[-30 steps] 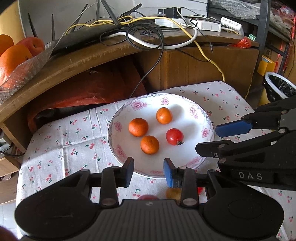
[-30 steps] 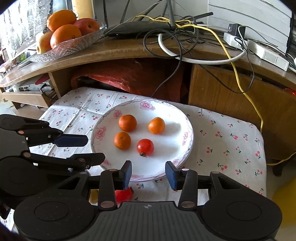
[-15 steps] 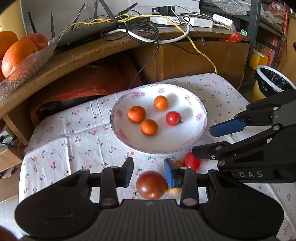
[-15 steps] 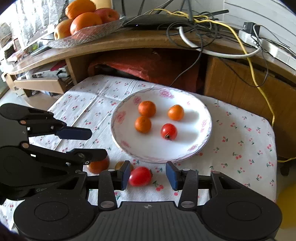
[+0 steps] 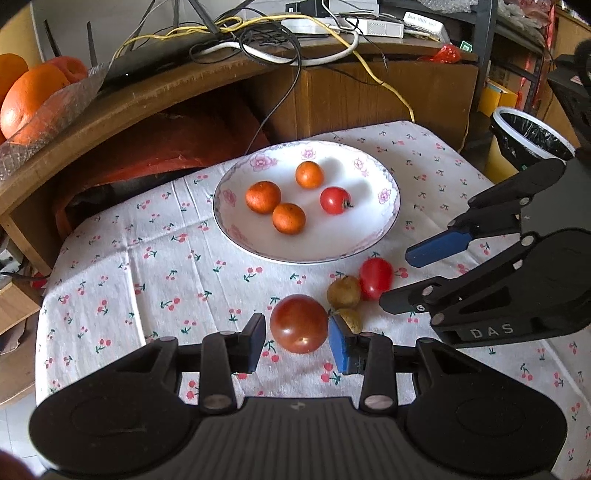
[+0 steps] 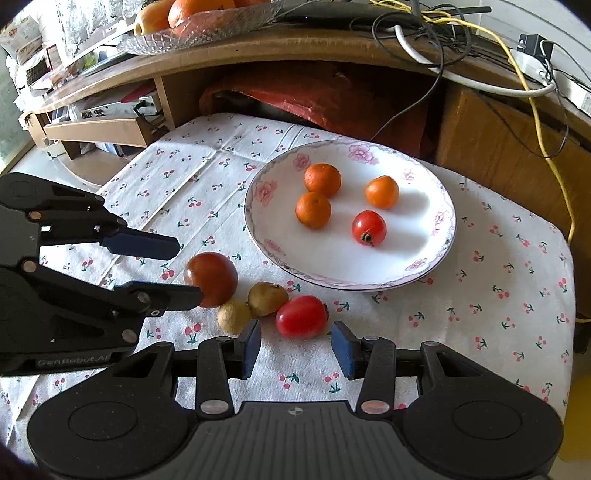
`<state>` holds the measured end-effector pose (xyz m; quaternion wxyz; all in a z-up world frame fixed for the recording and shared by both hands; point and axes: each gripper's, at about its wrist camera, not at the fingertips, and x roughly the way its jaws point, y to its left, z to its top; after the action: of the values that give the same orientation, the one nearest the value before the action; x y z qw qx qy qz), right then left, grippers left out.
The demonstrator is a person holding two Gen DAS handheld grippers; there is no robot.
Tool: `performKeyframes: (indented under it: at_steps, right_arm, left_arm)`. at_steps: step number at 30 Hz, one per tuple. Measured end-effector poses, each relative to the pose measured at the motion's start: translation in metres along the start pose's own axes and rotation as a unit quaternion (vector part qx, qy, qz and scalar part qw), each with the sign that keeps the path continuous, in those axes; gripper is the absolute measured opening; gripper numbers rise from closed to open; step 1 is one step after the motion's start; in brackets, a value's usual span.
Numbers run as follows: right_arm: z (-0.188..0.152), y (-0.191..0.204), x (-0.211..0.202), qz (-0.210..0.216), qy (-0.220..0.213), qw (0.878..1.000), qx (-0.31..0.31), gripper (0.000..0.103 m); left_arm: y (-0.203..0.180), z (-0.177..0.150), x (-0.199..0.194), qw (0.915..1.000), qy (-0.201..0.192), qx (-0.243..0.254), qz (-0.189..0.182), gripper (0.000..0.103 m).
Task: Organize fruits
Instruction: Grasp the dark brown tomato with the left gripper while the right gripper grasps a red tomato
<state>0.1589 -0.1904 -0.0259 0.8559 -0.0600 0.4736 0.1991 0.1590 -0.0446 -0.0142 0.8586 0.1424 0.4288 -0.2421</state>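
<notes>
A flowered white plate (image 5: 317, 240) (image 6: 406, 240) holds three small oranges (image 5: 263, 196) and a red tomato (image 5: 335, 200). On the cherry-print cloth in front of it lie a large dark red tomato (image 5: 299, 323) (image 6: 211, 278), two small brown fruits (image 5: 343, 291) (image 6: 266, 298) and an oblong red tomato (image 5: 376, 277) (image 6: 301, 316). My left gripper (image 5: 297, 334) (image 6: 189, 269) is open, its fingers on either side of the large tomato. My right gripper (image 6: 295, 347) (image 5: 397, 282) is open, with the oblong tomato just ahead of its fingertips.
A wooden shelf behind the table carries a glass bowl of oranges (image 5: 33, 96) (image 6: 199, 14) and a tangle of cables (image 5: 280, 48). A red bag (image 6: 332, 92) lies under it. A lined bin (image 5: 528, 136) stands at the right, off the table.
Both grippers have drawn back from the plate toward the loose fruits. The large tomato now sits between my left fingers, and the oblong tomato lies just ahead of my right ones.
</notes>
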Motion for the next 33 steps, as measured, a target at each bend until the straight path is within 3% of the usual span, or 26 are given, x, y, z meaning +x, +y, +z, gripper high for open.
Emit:
performKeyframes:
  at_steps: [9,17,33]
  right_arm:
    - [0.001,-0.003,0.016,0.003,0.014,1.0,0.0,0.038]
    - [0.001,-0.004,0.018,0.001,0.019,1.0,0.001,0.027]
    - [-0.001,-0.007,0.014,0.003,0.022,1.0,0.007,0.026]
  left_arm:
    - [0.002,-0.002,0.004,1.0,0.003,0.002,-0.006,0.045]
    - [0.005,0.0,0.012,0.9999,0.006,-0.001,-0.01,0.046]
    - [0.019,0.01,0.031,0.9959,0.013,-0.079,-0.042,0.048]
